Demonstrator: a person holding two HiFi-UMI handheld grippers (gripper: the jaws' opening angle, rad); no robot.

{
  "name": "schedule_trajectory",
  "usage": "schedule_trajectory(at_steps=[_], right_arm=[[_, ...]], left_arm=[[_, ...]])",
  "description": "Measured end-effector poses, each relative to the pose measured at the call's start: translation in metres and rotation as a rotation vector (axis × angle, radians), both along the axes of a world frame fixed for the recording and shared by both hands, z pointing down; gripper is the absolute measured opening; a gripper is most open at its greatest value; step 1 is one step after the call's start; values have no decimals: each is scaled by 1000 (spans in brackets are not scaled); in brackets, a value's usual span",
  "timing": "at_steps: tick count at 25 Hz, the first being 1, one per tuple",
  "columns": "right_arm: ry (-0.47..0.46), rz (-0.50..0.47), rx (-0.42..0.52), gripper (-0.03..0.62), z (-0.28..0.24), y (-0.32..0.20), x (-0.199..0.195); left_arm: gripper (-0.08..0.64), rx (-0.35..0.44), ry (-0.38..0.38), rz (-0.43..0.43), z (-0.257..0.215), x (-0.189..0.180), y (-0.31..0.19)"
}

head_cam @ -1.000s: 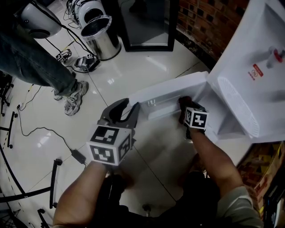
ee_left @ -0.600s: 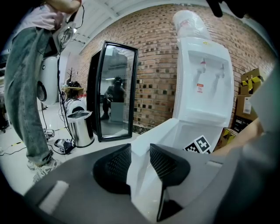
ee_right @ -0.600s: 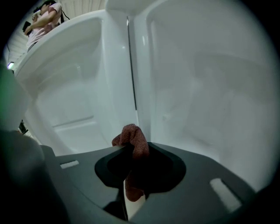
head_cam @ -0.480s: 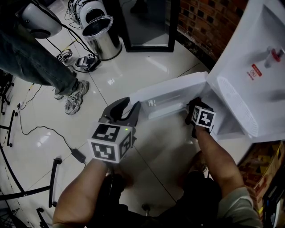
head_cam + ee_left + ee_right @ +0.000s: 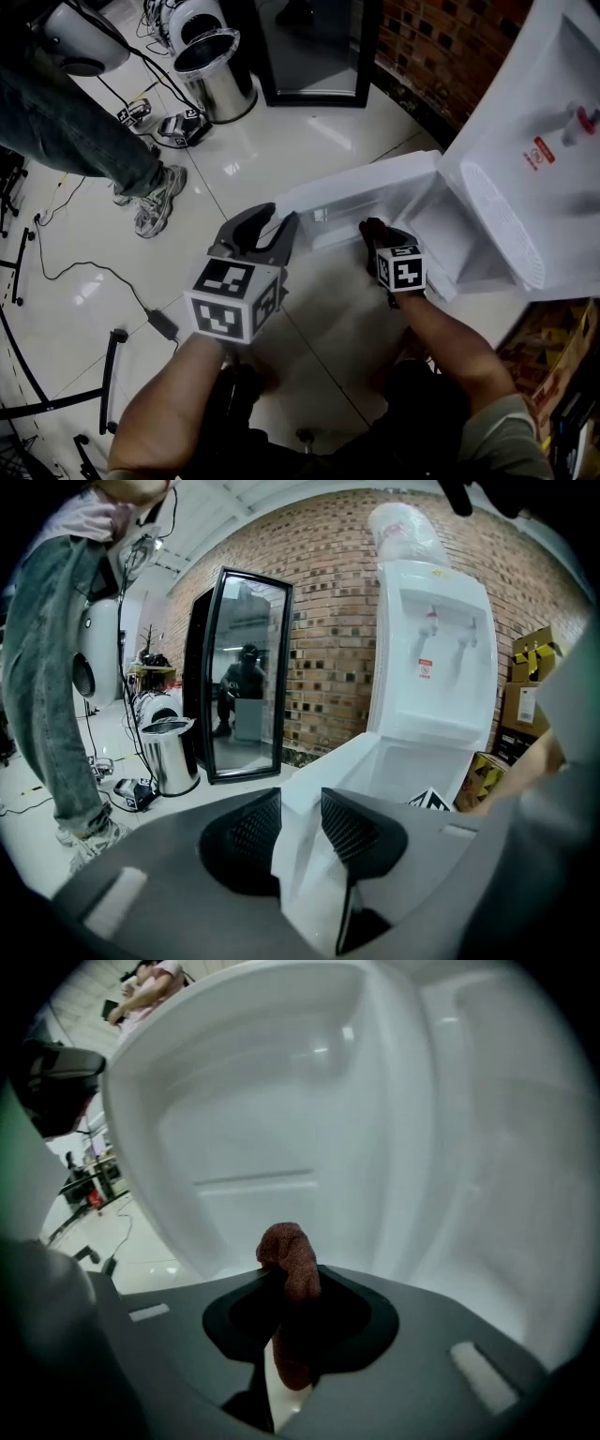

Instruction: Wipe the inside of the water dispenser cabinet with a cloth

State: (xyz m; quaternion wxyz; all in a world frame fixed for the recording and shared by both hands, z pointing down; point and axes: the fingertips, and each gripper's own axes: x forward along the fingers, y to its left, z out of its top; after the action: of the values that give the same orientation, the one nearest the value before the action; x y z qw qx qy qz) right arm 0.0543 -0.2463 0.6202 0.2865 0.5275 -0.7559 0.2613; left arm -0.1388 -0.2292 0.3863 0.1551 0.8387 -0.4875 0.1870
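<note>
The white water dispenser (image 5: 525, 141) stands at the right with its lower cabinet door (image 5: 366, 187) swung open to the left. My left gripper (image 5: 267, 230) is shut on the door's free edge; in the left gripper view the white door edge (image 5: 302, 855) sits pinched between the jaws of the left gripper (image 5: 300, 803). My right gripper (image 5: 373, 232) is shut on a bunched reddish-brown cloth (image 5: 286, 1246) and sits between the door and the cabinet opening (image 5: 441, 234). The right gripper (image 5: 291, 1283) faces the door's moulded white inner face (image 5: 262, 1129) from close by; I cannot tell whether the cloth touches it.
A steel bin (image 5: 216, 75) and a black-framed glass cabinet (image 5: 314, 47) stand at the back by the brick wall (image 5: 441, 47). A person's jeans legs (image 5: 84, 122) are at the left, with cables (image 5: 84, 277) on the glossy floor. Cardboard boxes (image 5: 553, 375) sit right of the dispenser.
The right gripper with the cloth first slid right toward the cabinet, then swung back left toward the door's inner face. The left gripper stayed put on the door edge.
</note>
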Motion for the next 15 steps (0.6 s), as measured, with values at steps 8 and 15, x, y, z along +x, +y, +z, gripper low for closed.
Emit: schedule_trajectory(at_steps=[8, 15], right_arm=[[-141, -571, -52, 98, 2, 62, -158], [-79, -547, -124, 98, 42, 48, -177]], left_arm=[[133, 3, 1, 8, -1, 1, 0], [133, 0, 10, -4, -1, -1, -2]])
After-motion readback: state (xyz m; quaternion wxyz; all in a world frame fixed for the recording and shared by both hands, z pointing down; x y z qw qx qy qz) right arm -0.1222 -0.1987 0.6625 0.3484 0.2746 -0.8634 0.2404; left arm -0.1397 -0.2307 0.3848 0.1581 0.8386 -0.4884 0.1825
